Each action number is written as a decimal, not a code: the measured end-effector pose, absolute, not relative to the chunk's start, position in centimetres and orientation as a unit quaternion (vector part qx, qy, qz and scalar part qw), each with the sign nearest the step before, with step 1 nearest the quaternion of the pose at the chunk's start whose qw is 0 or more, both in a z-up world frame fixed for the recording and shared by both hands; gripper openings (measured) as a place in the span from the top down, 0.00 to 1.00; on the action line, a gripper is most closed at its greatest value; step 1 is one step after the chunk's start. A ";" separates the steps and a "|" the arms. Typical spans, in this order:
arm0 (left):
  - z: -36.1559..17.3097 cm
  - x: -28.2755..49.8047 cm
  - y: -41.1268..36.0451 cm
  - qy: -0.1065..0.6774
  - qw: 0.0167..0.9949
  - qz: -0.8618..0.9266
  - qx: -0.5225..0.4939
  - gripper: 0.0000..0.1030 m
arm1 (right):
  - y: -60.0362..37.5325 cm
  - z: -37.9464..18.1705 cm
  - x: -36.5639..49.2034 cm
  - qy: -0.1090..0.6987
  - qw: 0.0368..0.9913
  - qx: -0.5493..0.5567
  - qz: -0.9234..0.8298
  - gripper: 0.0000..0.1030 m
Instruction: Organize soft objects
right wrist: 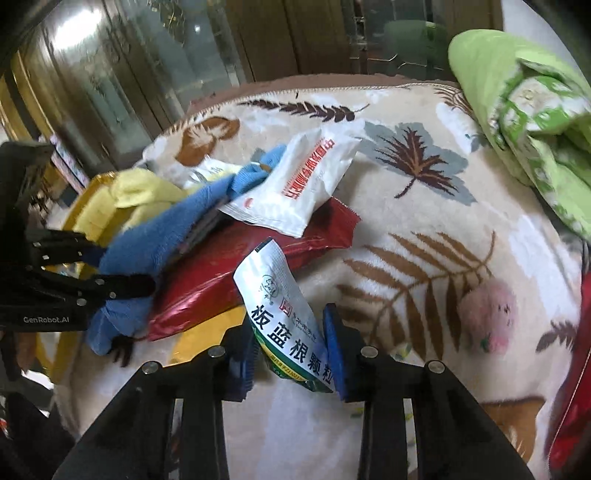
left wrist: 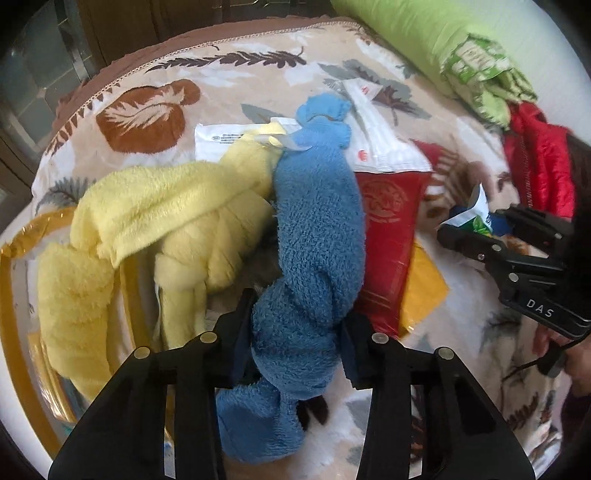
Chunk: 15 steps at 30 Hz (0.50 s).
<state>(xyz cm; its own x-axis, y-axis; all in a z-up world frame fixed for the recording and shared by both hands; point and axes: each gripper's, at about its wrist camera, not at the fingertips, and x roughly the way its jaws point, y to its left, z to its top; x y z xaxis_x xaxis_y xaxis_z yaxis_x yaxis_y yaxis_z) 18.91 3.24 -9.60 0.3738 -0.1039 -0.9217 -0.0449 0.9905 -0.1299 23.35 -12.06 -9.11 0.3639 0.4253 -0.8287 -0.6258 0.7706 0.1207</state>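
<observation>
Left gripper (left wrist: 297, 347) pinches the knotted blue towel (left wrist: 317, 229), pads pressed into its lower twist. Yellow towel (left wrist: 155, 218) lies touching it, draped over the gold tray rim (left wrist: 14, 295) at the blanket's (right wrist: 424, 236) left edge. Right gripper (right wrist: 291, 347) is clamped on a white-green sachet (right wrist: 280, 306), held upright beside the red pouch (right wrist: 229, 273) and white packet (right wrist: 299, 184) mid-blanket.

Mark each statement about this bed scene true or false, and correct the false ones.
1. The left gripper is closed around a blue towel. True.
2. The right gripper holds a red packet. False: it holds a white and green sachet; the red packet lies on the blanket.
3. A yellow towel lies beside the blue one. True.
4. The pillow is blue. False: the pillow is green.
</observation>
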 end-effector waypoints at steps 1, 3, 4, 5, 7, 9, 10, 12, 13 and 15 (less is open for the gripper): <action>-9.4 18.6 3.2 0.557 0.827 -0.021 -0.072 0.61 | -12.2 -9.0 23.1 0.463 0.820 -0.103 0.321 0.68; -9.2 17.9 3.3 0.553 0.828 -0.028 -0.084 0.61 | -12.5 -8.6 22.4 0.461 0.821 -0.089 0.323 0.68; -9.0 17.5 3.4 0.550 0.830 -0.030 -0.090 0.61 | -12.6 -8.4 22.1 0.460 0.822 -0.082 0.326 0.68; -8.8 17.1 3.5 0.546 0.832 -0.033 -0.094 0.61 | -12.7 -8.0 21.6 0.457 0.822 -0.074 0.331 0.68; -7.8 16.1 3.7 0.534 0.838 -0.040 -0.107 0.62 | -12.5 -7.5 20.7 0.452 0.822 -0.073 0.337 0.68; -6.7 15.3 4.0 0.524 0.842 -0.045 -0.119 0.62 | -12.1 -6.8 19.9 0.448 0.821 -0.072 0.346 0.68; -6.1 14.9 4.3 0.518 0.845 -0.044 -0.123 0.62 | -11.9 -6.5 19.5 0.446 0.821 -0.071 0.350 0.68; -4.7 13.9 4.9 0.506 0.853 -0.036 -0.121 0.62 | -11.0 -5.7 18.9 0.441 0.819 -0.069 0.361 0.68; -4.2 13.5 5.3 0.503 0.855 -0.033 -0.122 0.62 | -10.4 -5.2 18.5 0.438 0.818 -0.070 0.366 0.68; -2.9 12.5 6.5 0.491 0.861 -0.022 -0.127 0.62 | -9.2 -4.6 18.0 0.433 0.816 -0.071 0.377 0.68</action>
<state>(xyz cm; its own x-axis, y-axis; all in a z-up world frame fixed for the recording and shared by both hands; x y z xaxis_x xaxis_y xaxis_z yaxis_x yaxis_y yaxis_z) 12.45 6.47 -2.94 0.5160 -0.1630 -0.8409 -0.0859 0.9669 -0.2401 18.03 -9.23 -4.57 0.3407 0.5529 -0.7604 -0.6759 0.7062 0.2107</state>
